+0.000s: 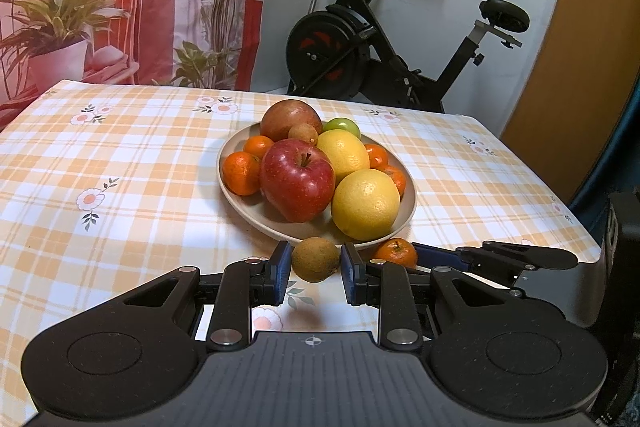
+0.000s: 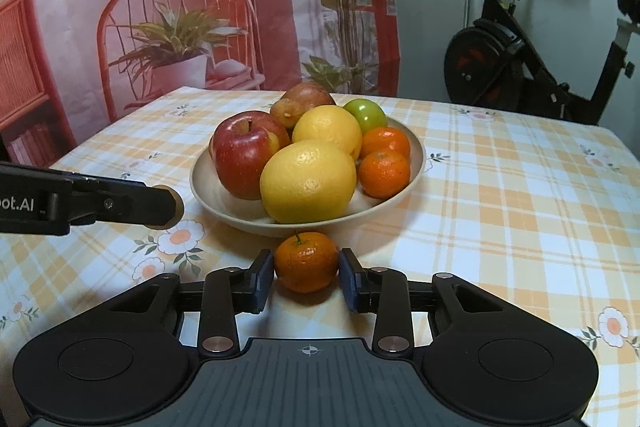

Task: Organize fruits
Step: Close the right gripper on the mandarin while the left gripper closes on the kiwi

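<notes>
A beige bowl (image 1: 408, 205) in mid-table holds a red apple (image 1: 298, 179), two yellow citrus fruits (image 1: 365, 203), several mandarins, a green fruit (image 1: 342, 125) and a reddish round fruit (image 1: 290, 119). In the left wrist view my left gripper (image 1: 316, 269) has its blue pads on either side of a small brown fruit (image 1: 315, 259) on the cloth in front of the bowl, with small gaps showing. In the right wrist view my right gripper (image 2: 306, 277) brackets a mandarin (image 2: 306, 261) in front of the bowl (image 2: 416, 163), pads at its sides, contact unclear.
The table has an orange checked floral cloth (image 1: 120, 167). An exercise bike (image 1: 384, 47) stands behind the table's far edge. A printed backdrop (image 2: 180, 7) hangs at the back left. The left gripper's finger (image 2: 120, 205) crosses the right wrist view at left.
</notes>
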{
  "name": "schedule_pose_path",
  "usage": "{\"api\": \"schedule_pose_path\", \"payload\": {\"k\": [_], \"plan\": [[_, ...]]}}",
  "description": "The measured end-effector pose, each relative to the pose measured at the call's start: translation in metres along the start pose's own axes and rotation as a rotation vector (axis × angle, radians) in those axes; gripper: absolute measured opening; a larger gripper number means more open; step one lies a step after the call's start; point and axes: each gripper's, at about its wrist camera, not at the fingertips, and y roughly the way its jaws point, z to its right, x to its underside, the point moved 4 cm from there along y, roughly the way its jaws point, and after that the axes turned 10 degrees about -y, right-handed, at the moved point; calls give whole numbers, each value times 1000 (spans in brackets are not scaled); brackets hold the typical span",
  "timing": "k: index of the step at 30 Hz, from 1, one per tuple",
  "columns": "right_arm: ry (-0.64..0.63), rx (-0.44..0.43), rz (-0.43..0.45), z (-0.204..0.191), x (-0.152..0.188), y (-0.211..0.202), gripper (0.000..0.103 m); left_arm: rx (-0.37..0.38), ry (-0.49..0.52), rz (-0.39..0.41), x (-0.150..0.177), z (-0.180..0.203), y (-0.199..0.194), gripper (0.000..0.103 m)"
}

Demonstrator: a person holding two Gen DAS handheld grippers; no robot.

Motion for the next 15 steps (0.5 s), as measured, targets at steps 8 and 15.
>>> {"api": "schedule_pose_path", "payload": {"k": [8,15], "plan": [[64,-12,69,10,6,-19,32,4,-1,-1,1,1,-2,28],[92,-22,75,12,5,-26,32,14,-5,22,-5,-1,-8,28]]}}
